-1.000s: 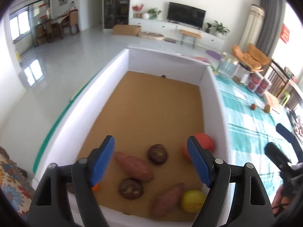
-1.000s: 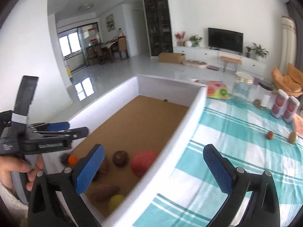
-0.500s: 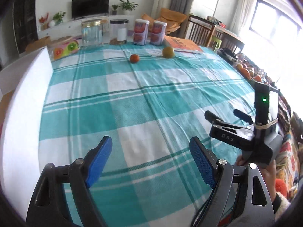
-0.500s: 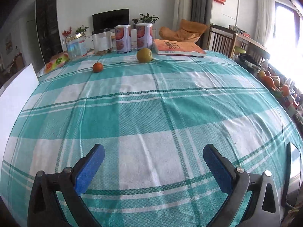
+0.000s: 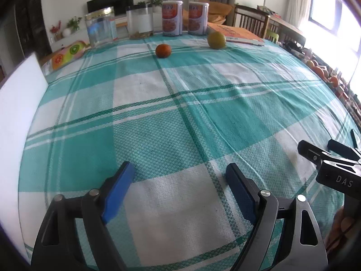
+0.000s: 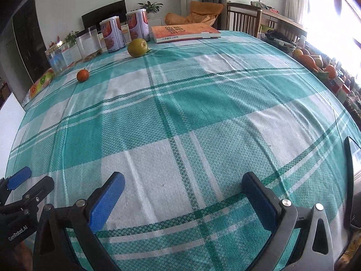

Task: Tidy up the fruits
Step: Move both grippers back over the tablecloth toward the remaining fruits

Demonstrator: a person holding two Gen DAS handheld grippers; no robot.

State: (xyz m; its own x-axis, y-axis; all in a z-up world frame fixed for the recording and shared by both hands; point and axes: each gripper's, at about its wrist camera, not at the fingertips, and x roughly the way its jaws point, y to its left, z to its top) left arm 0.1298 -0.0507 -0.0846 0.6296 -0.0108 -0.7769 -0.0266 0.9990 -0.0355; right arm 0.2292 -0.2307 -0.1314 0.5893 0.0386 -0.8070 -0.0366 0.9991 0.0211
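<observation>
A small orange fruit (image 5: 163,50) and a yellow-green fruit (image 5: 216,40) lie far away on the teal checked tablecloth (image 5: 180,117). They also show in the right wrist view, the orange fruit (image 6: 82,75) to the left of the yellow-green fruit (image 6: 137,47). My left gripper (image 5: 180,174) is open and empty, low over the near part of the cloth. My right gripper (image 6: 183,181) is open and empty beside it. The white box wall (image 5: 18,117) stands at the left; its inside is hidden.
Two red cans (image 5: 171,18), a glass jar (image 5: 100,29), a clear canister (image 5: 139,23) and an orange book (image 5: 234,35) stand behind the fruits. A fruit-print pack (image 5: 67,54) lies at the back left. More fruit (image 6: 311,63) sits off the table's right.
Both grippers swung right, away from the white box with its fruits and sweet potatoes, and now face the open tablecloth. Both stay open and empty, lower and nearer the cloth.
</observation>
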